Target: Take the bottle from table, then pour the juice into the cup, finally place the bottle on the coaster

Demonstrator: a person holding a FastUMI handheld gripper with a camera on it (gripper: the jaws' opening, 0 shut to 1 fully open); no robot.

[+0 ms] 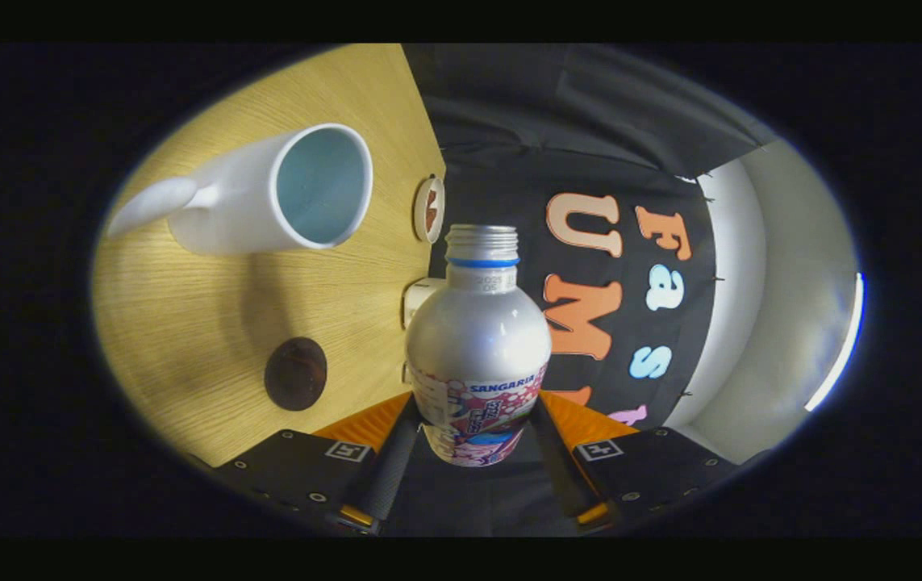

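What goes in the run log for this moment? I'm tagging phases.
phase: tilting to pour | gripper: shut on bottle | cup: empty | coaster: bare

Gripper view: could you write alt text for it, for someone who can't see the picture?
The gripper is shut on a silver uncapped juice bottle, one finger pressing each side of its lower body. Beyond it on the wooden table are a white mug with a pale blue inside and a dark round coaster.

Gripper (473,428): black screwed plates, square markers, apparently ribbed fingers.
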